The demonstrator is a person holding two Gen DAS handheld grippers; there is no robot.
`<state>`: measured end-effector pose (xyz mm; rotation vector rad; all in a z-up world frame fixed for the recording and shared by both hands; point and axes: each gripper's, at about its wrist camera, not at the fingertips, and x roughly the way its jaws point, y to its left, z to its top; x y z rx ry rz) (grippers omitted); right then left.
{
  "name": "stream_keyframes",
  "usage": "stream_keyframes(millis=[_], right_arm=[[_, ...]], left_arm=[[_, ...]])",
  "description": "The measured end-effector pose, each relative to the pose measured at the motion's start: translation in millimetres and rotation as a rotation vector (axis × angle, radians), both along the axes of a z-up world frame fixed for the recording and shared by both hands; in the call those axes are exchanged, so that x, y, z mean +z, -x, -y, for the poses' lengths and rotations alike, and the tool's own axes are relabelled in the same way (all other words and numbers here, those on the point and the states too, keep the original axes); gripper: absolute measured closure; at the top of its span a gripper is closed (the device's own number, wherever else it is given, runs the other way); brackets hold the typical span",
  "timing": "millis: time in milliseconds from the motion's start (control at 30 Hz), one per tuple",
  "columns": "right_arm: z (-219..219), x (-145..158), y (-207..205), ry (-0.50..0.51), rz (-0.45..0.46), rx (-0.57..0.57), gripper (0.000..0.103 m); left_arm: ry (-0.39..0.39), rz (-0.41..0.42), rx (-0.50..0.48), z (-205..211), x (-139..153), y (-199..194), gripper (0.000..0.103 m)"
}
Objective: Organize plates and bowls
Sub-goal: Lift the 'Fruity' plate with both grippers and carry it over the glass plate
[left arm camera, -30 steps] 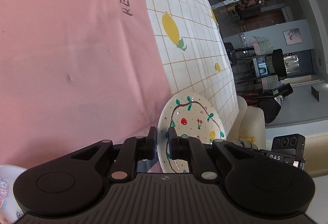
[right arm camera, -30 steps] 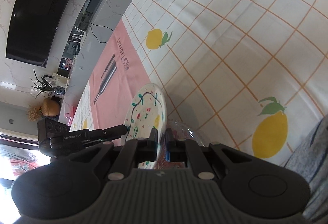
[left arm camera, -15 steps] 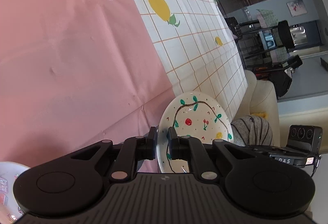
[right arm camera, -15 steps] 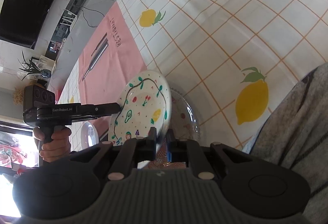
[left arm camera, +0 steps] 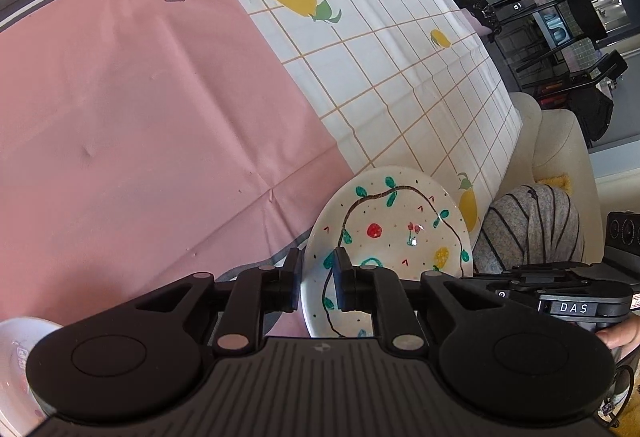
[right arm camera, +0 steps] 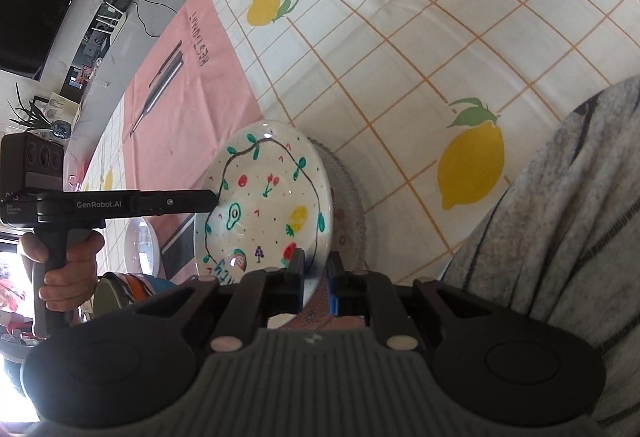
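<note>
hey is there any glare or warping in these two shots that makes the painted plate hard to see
Left wrist view: the painted plate is sharp and evenly lit, with a small glint near its right rim; fisheye curves the tablecloth grid. Right wrist view: small highlights on the plate, blown-out window at lower left, stronger bending of the grid lines.

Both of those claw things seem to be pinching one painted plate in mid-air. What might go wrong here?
1. The painted plate is pinched only at its rim by the left gripper and right gripper; pulling unevenly might make it slip.
2. It hangs tilted over a clear glass dish, so a drop could chip both.
</note>
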<state>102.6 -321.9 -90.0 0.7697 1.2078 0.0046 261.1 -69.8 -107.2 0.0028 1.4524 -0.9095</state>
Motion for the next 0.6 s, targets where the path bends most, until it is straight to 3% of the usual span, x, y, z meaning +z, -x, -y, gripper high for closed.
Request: stream_keyframes(millis=[600], right_arm=[[-23.0, 13.9, -0.5, 0.182, -0.011, 0.027, 0.088]], left_arm=[[-0.027, -0.012, 0.047, 8.5, -2.4, 5.8, 0.078]])
